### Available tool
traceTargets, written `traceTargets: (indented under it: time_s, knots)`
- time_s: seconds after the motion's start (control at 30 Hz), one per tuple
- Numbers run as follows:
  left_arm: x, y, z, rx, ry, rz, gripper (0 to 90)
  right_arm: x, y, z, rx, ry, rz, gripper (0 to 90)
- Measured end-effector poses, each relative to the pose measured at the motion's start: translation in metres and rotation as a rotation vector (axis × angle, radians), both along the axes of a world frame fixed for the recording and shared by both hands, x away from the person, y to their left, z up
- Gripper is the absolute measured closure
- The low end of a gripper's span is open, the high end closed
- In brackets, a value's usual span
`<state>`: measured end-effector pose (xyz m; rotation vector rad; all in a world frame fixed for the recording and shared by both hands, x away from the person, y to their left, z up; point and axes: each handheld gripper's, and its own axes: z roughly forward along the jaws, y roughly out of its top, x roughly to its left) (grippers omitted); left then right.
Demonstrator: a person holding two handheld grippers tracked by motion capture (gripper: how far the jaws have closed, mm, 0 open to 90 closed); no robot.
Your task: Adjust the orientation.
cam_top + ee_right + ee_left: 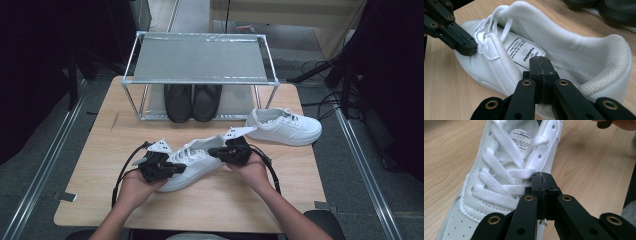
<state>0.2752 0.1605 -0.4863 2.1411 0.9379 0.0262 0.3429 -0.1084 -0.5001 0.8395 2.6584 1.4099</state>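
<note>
Here, the left gripper (542, 176) has its two black jaws pressed together on the edge of the white sneaker (192, 162), pinching the eyelet flap right beside the laces (499, 180); the tips sit at the shoe's side, about midway along the lacing. From the right gripper view, that same left gripper (466, 47) bites the shoe at the lace end, touching the white upper. The right gripper (540, 60) also has its jaws together, clamped on the near rim of the shoe's opening, with the tips over the printed insole label (524, 53) and the padded heel collar (614, 55) curving off to one side.

Seen from above, the sneaker lies on the wooden table (105, 150) between the two hands, toe toward the left gripper (175, 168) and heel toward the right gripper (216, 152). A second white sneaker (285, 127) rests well apart beyond the right gripper. Behind stands a metal-framed shoe rack (200, 62) with a pair of black shoes (192, 102) under its shelf.
</note>
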Motion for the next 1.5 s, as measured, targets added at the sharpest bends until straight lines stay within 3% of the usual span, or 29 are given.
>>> traceTargets:
  time_s: [0.2,0.57,0.83,1.2,1.3,1.5]
  knots:
    - [0.003,0.0,0.001,0.014,-0.005,-0.01,90.0,-0.003,-0.001,0.0,0.0,0.006,-0.005,90.0]
    - [0.011,0.003,0.001,0.023,-0.005,-0.009,90.0,-0.013,-0.012,0.012,-0.039,-0.032,0.0,90.0]
    - [0.019,0.006,0.0,0.02,-0.012,0.001,90.0,-0.016,-0.015,0.012,-0.02,-0.007,0.014,90.0]
    - [0.026,0.009,-0.001,0.018,-0.014,-0.004,90.0,-0.033,-0.011,0.014,-0.035,-0.005,0.044,90.0]
    - [0.028,0.009,0.0,0.039,-0.027,-0.004,90.0,-0.036,-0.011,0.016,-0.023,0.028,0.051,90.0]
    - [0.031,0.01,0.0,0.042,-0.031,0.001,90.0,-0.045,-0.007,0.018,-0.03,0.018,0.082,90.0]
